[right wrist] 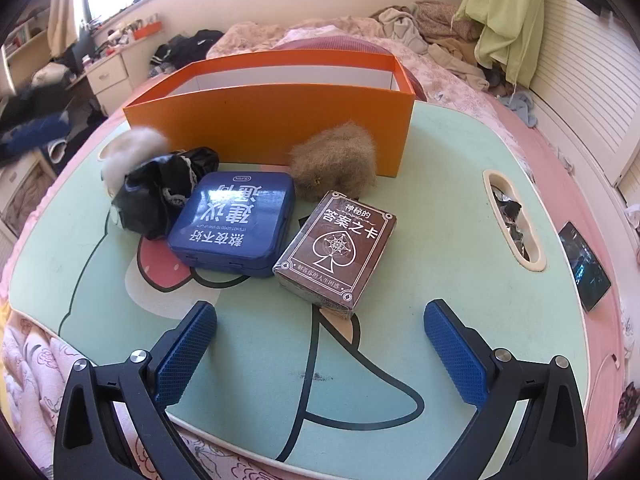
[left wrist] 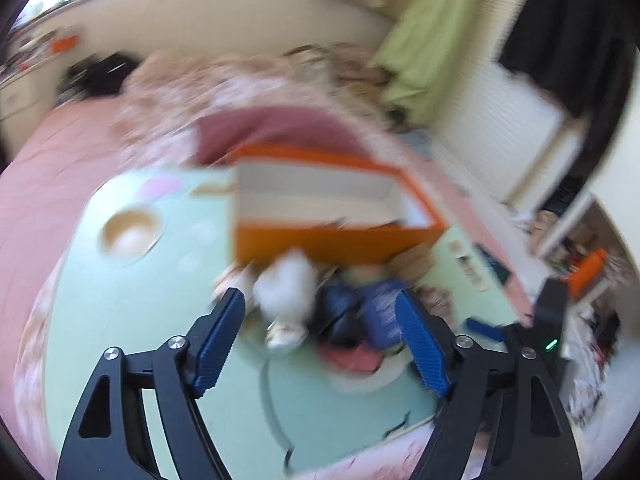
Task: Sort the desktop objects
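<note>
An open orange box stands at the back of the green lap table. In front of it lie a white fluffy ball, a black cloth bundle, a blue tin, a brown fluffy ball and a brown card box. My right gripper is open and empty, just short of the card box. The left wrist view is blurred: my left gripper is open above the white ball and blue tin, with the orange box beyond.
A slot in the table's right side holds small items, and a phone lies at its right edge. A round cup recess is at the table's left. The table sits on a pink bed strewn with clothes.
</note>
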